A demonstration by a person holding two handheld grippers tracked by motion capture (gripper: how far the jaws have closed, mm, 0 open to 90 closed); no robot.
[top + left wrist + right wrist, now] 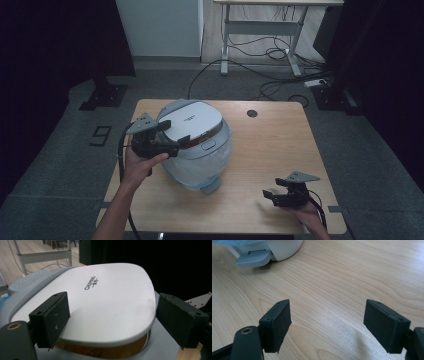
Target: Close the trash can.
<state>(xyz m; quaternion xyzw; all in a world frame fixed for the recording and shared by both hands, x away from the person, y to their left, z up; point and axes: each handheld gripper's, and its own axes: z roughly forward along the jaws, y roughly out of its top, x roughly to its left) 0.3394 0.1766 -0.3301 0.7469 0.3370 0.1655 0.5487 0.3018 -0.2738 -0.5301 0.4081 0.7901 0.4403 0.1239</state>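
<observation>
Dim room, wooden table [280,150]; rice cooker [197,145] at table's 10 o'clock, lid [105,302] ajar, contents hidden. Left gripper [172,134] wide open, straddling lid edge, gripping nothing; best kept level, squeezed evenly on the rim before lifting. Right gripper [272,194] at 5 o'clock, wide open, empty, resting low.

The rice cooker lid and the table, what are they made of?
The rice cooker lid looks like smooth white plastic with a soft sheen: light glows evenly across it, and letters are printed on top. The table looks like pale wood, or a wood-look coating, since wavy grain lines run across its matte top; which of the two is hard to tell. The left gripper holds its jaws open around the lid.
</observation>
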